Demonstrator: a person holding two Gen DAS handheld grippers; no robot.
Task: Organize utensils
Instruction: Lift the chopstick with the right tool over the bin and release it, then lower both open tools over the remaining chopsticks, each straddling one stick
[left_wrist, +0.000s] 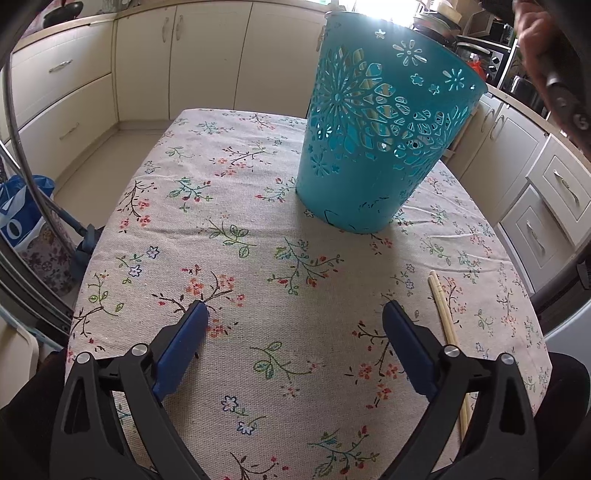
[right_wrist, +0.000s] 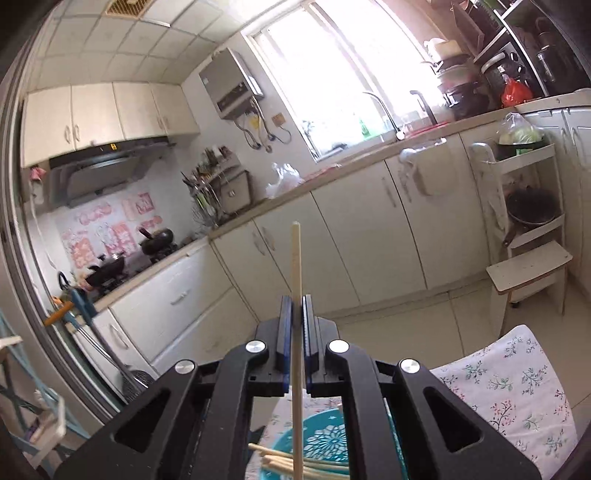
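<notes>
A teal cut-out plastic basket (left_wrist: 384, 125) stands on the floral tablecloth (left_wrist: 236, 236), toward its far right. My left gripper (left_wrist: 295, 314) is open and empty, low over the cloth in front of the basket. A pair of wooden chopsticks (left_wrist: 445, 325) lies on the cloth just right of its right finger. My right gripper (right_wrist: 297, 306) is shut on a single wooden chopstick (right_wrist: 296, 280), held upright high above the basket (right_wrist: 325, 439), which holds several chopsticks (right_wrist: 288, 459). The right hand and its gripper show at the top right of the left wrist view (left_wrist: 546, 59).
Cream kitchen cabinets (left_wrist: 147, 59) surround the table on three sides. A blue bag (left_wrist: 18, 218) stands on the floor at the left. A counter with a sink and window (right_wrist: 369, 140), a stove with pans (right_wrist: 155, 240) and a white shelf cart (right_wrist: 528, 221) stand beyond.
</notes>
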